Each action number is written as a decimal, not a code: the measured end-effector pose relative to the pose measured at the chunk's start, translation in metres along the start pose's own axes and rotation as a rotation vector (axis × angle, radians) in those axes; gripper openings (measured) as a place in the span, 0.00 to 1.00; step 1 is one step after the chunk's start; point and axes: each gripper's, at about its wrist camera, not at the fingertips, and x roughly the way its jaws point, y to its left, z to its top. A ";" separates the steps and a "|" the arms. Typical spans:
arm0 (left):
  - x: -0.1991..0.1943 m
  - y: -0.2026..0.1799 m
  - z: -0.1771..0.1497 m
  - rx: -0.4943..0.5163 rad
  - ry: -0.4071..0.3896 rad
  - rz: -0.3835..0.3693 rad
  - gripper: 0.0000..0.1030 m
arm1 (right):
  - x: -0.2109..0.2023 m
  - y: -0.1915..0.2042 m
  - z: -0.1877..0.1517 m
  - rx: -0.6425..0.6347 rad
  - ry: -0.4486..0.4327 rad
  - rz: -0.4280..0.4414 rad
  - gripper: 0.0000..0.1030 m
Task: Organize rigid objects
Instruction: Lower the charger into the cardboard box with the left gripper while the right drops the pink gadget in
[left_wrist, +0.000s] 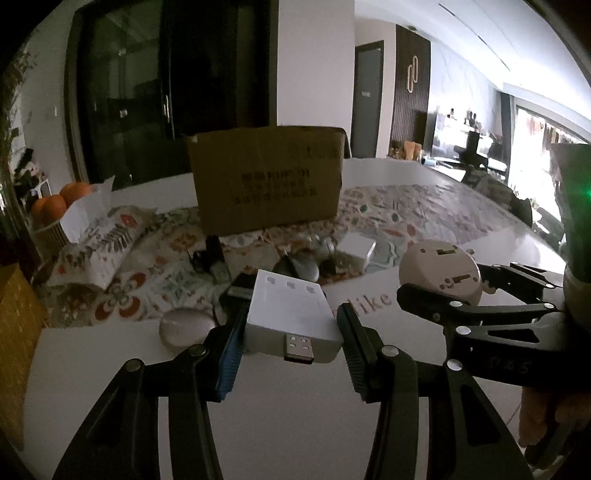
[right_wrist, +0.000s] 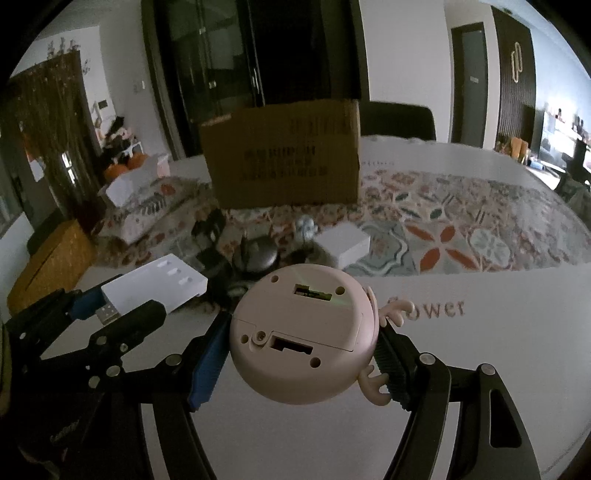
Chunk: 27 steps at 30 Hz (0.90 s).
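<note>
Okay, left wrist view: left tongs (left_wrist: 291, 343) clamp a white USB hub (left_wrist: 291, 317) by its sides, plug toward the camera, lifted above the white table (left_wrist: 295, 424). Cardboard box (left_wrist: 267, 177) stands behind on the floral cloth (left_wrist: 424, 210), with a grey mouse (left_wrist: 186, 326) just left.

Right wrist view: right tongs (right_wrist: 301, 350) fairly wide, gripping a pink round gadget (right_wrist: 301, 332) with antlers, underside up, raised over the table; a white box (right_wrist: 345, 245) lies beyond.
</note>
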 end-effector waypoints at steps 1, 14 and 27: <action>0.000 0.001 0.003 -0.002 -0.005 -0.001 0.47 | -0.001 0.000 0.004 -0.002 -0.014 0.000 0.72; 0.010 0.018 0.054 -0.039 -0.094 -0.002 0.47 | 0.002 0.000 0.055 0.000 -0.137 0.022 0.72; 0.028 0.036 0.121 -0.039 -0.180 0.006 0.47 | 0.019 -0.004 0.125 -0.009 -0.222 0.046 0.72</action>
